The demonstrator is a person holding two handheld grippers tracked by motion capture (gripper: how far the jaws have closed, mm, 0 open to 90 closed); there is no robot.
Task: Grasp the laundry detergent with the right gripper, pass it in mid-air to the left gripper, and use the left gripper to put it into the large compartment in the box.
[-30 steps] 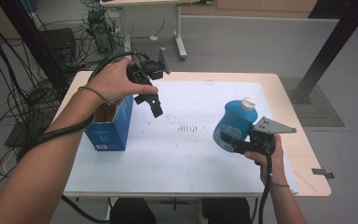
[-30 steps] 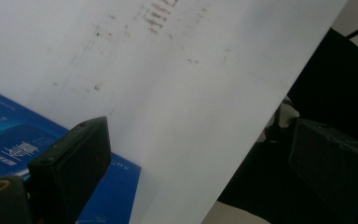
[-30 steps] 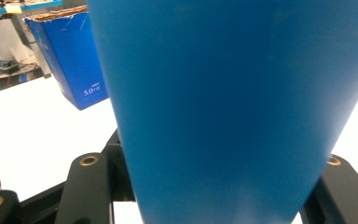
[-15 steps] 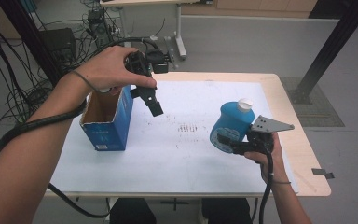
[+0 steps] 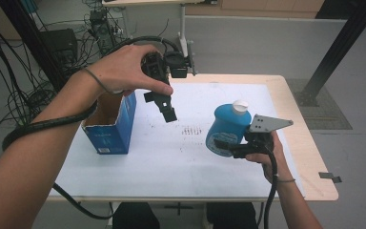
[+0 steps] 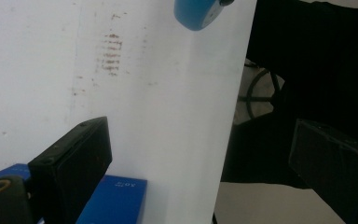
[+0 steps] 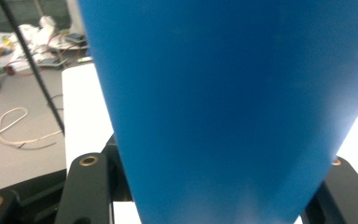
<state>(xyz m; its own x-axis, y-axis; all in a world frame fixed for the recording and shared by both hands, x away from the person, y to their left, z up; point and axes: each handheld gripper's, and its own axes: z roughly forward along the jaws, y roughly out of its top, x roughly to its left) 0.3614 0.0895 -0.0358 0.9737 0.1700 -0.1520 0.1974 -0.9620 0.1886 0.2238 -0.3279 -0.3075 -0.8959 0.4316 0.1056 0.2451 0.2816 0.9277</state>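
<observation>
Right gripper [image 5: 228, 144] pinches the blue bottle [image 5: 226, 129] by its body, held tilted off the table [image 5: 310, 143], likely bound for the open box [image 5: 109, 124]. Left gripper [image 5: 164, 105] hangs beside the box, jaws spread, empty.

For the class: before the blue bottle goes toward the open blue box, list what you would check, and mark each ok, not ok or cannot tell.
1. Right gripper shut on the blue bottle: ok.
2. Bottle's white cap on: ok.
3. Blue box open at the top: ok.
4. Box inside free: cannot tell.
5. Left gripper open, holding nothing: ok.
6. White mat bare between bottle and box: ok.
</observation>
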